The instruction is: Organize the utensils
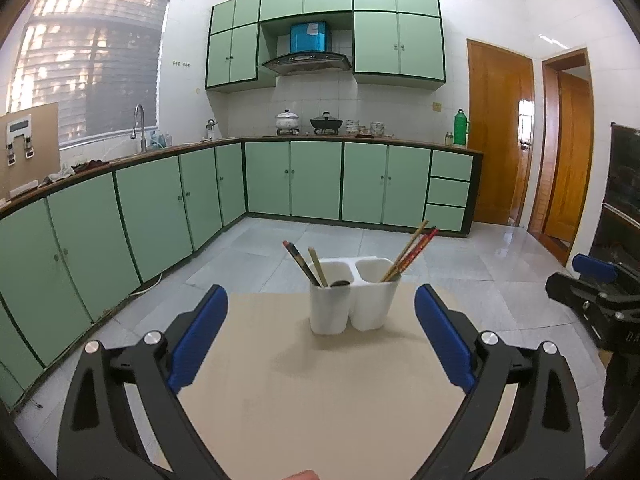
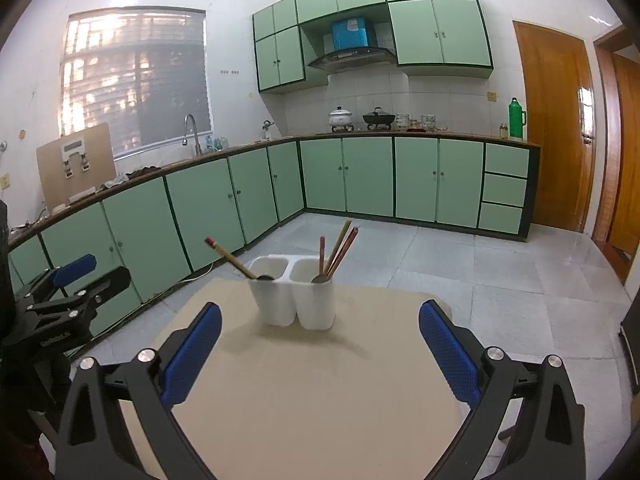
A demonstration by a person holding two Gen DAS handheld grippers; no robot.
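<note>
Both grippers are just hanging out wide open with nothing between the pads. The left gripper [image 1: 320, 332] is filling the bottom of its own wrist view, blue fingers [image 1: 200, 336] splayed toward lower left and lower right, tilting a bit downward. The right gripper [image 2: 320, 344] is sitting the same way in its view, fingers [image 2: 450, 350] spread apart. Each one is also poking into the other's frame edge: right one at mid right, left one at mid left.
</note>
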